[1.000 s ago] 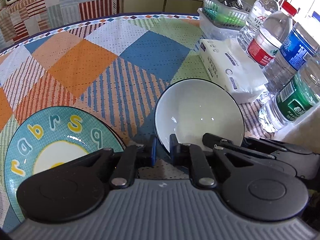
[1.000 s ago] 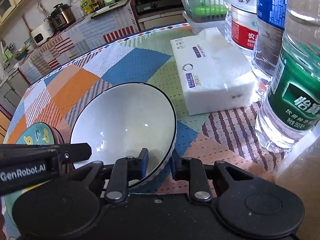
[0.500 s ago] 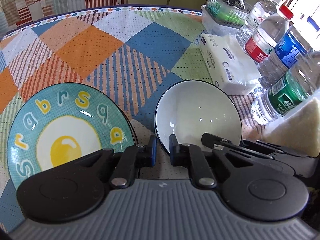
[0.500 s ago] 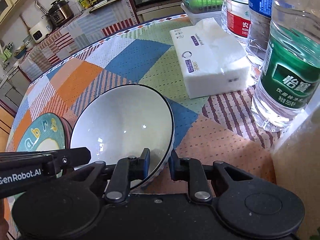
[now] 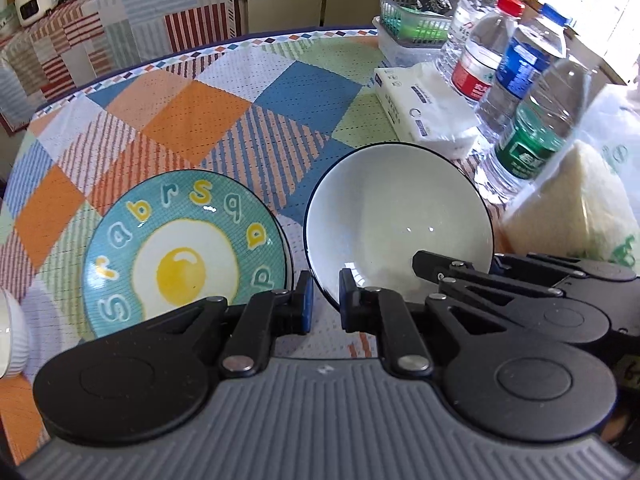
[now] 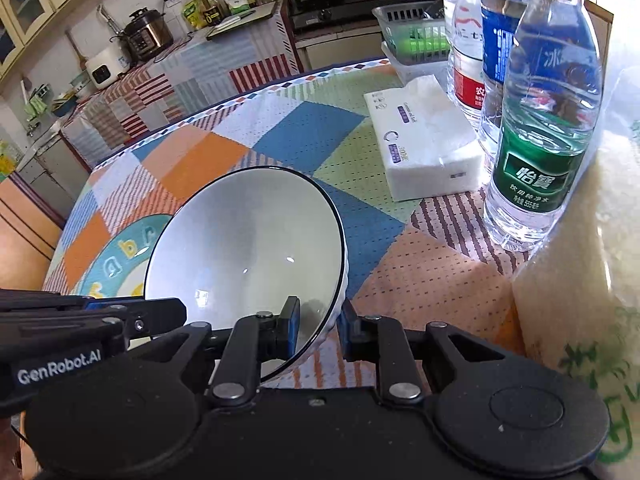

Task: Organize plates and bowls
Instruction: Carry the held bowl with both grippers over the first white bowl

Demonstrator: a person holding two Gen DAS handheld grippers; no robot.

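Right hand-held gripper is pinching the bowl rim at lower centre; left hand-held gripper is pressed together, seemingly on the plate edge, lower left. Both glazed, rigid, slippery, breakable; rim grips suit.
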